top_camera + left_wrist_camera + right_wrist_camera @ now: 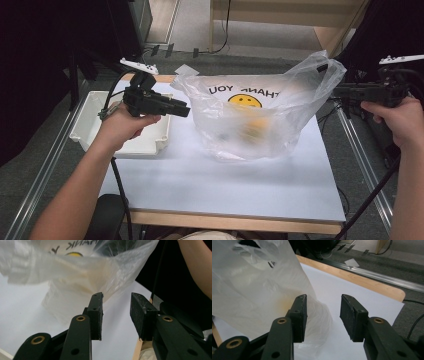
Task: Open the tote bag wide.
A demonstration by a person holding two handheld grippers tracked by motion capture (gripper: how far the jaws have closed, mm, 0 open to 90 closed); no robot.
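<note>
A clear plastic bag (280, 107) printed with "THANK YOU" and a yellow smiley stands in the middle of the white table top (225, 185). Something yellowish and blurred lies inside it. My left gripper (186, 111) points right at the bag's left side, just short of it. In the left gripper view the bag (75, 275) hangs ahead of and above the open left gripper (116, 296), with nothing between the pads. My right gripper (334, 92) points left at the bag's raised right handle. In the right gripper view the bag (249, 290) lies beside the left jaw of the open right gripper (323, 297).
A white tray (90, 117) stands at the table's left edge, under my left hand. Metal rails (357, 150) run along both sides of the table. The wooden table edge (372, 283) and grey floor lie beyond the bag. Cables trail from both grippers.
</note>
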